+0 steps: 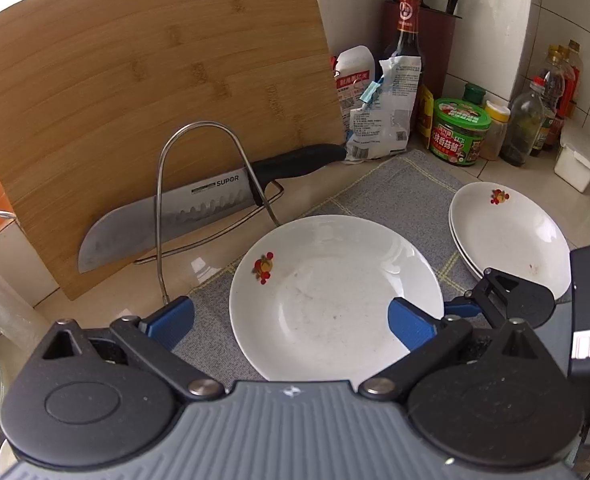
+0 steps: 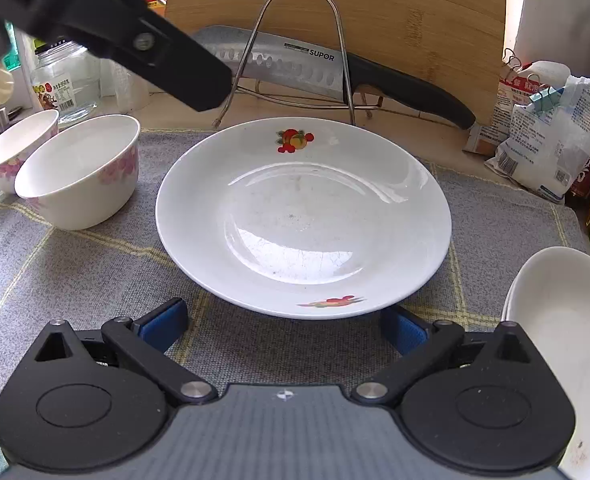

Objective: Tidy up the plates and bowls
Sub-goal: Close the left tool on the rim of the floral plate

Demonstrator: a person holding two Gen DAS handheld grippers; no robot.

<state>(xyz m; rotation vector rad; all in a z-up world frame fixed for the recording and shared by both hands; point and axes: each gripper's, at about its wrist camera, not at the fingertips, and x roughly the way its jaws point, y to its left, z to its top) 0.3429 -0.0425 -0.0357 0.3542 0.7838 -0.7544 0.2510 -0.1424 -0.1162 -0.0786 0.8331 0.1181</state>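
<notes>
I count one lone plate (image 2: 303, 216) on the mat, a stack of two plates (image 1: 511, 236) to its right, two floral bowls (image 2: 79, 172) at left — and one knife (image 1: 183, 216), one cutting board (image 1: 135, 80), one wire rack (image 1: 199, 184).

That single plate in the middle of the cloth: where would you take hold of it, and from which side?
Likely by the near rim of the plate, coming in low from the front. It lies flat and shallow on the grey cloth, so only its thin, raised edge offers a pinch. The right gripper already faces that edge with jaws open; the knife rack crowds the far side.
</notes>
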